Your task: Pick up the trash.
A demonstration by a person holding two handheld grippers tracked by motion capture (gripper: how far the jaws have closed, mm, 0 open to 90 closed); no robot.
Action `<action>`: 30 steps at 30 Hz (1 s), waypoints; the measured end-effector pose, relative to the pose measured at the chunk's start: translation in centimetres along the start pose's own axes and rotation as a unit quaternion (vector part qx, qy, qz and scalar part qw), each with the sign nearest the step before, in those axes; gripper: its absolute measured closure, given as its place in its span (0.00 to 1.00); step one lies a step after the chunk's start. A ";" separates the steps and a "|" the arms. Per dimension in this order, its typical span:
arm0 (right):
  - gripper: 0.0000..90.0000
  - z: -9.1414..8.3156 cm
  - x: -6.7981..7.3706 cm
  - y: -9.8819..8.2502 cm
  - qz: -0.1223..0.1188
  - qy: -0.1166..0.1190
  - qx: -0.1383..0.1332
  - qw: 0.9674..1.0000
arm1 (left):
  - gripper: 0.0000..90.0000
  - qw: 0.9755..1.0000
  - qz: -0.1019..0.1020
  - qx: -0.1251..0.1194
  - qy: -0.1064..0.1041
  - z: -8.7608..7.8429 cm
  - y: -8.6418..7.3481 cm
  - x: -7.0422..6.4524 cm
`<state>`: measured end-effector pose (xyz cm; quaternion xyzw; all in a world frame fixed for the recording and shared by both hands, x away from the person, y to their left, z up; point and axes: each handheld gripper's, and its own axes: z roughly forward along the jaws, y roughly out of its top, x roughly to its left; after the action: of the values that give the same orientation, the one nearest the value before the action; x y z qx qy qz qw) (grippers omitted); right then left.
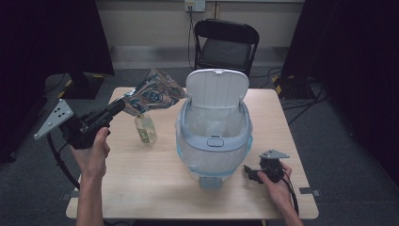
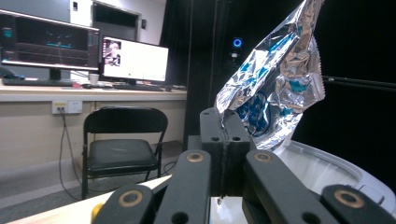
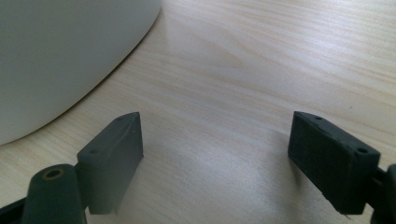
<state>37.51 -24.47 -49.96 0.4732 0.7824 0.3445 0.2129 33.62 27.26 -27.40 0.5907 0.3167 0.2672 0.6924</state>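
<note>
A crumpled silver foil bag (image 1: 153, 92) with blue print hangs in the air left of the white bin (image 1: 214, 134), whose lid stands up. My left gripper (image 1: 118, 106) is shut on the bag's lower corner; in the left gripper view the jaws (image 2: 226, 135) pinch the foil bag (image 2: 275, 88), which rises up and to the right above the bin's rim (image 2: 327, 163). My right gripper (image 1: 251, 173) rests low on the table right of the bin, its jaws (image 3: 215, 158) wide open with bare wood between them.
A small clear bottle (image 1: 145, 128) with a yellowish label stands on the wooden table (image 1: 155, 179) below the bag. A clear liner lines the bin. A black folding chair (image 1: 226, 44) stands behind the table's far edge.
</note>
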 end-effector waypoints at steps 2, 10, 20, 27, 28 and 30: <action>0.19 0.0 0.0 0.0 0.000 0.000 0.000 1.000 | 1.00 1.000 0.002 -0.001 -0.004 0.2 0.2 -0.1; 0.19 0.0 0.0 0.0 0.000 0.000 0.000 1.000 | 1.00 1.000 0.012 0.001 -0.026 1.7 1.6 -1.5; 0.19 0.0 0.0 0.0 0.000 0.000 0.000 1.000 | 1.00 0.998 0.013 0.011 -0.057 3.9 2.0 -3.4; 0.19 0.0 0.0 0.0 0.000 0.000 0.000 1.000 | 1.00 0.996 0.017 0.018 -0.082 5.8 2.3 -4.9; 0.19 0.0 0.0 0.0 0.000 0.000 0.000 1.000 | 1.00 0.996 0.018 0.020 -0.085 6.1 2.3 -5.1; 0.19 0.0 0.0 0.0 0.000 0.000 0.000 1.000 | 1.00 0.996 0.015 0.021 -0.090 6.5 2.3 -5.3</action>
<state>37.51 -24.48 -49.96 0.4728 0.7825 0.3446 0.2129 35.05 19.41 -23.86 0.6314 0.2502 0.2167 0.7012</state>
